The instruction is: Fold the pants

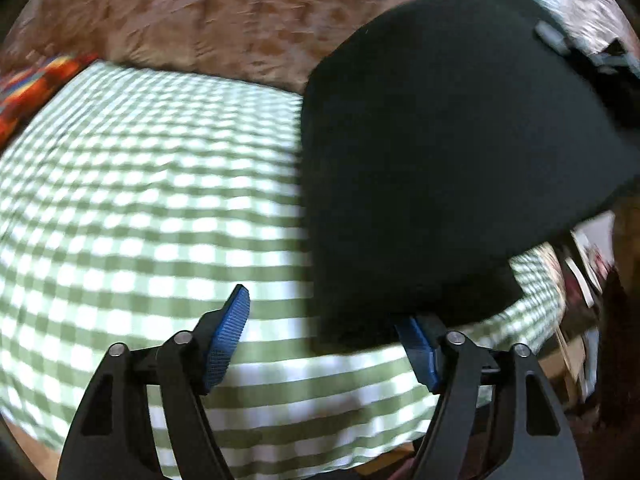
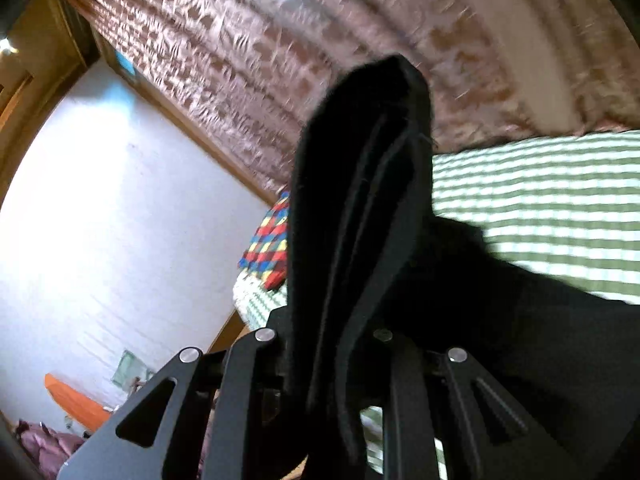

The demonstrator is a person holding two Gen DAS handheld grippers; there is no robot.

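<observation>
Black pants (image 2: 352,216) hang lifted above the green-checked bed (image 1: 140,184) — pinched in the right hand-held gripper (image 2: 332,332), folded layers upright, while the left hand-held gripper (image 1: 324,344) gapes wide, holding nothing.

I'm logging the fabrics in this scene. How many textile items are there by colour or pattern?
Black pants: 1
Green-and-white checked cloth: 1
Multicoloured patterned fabric: 1
Pinkish-brown patterned curtain: 1
Total: 4
</observation>
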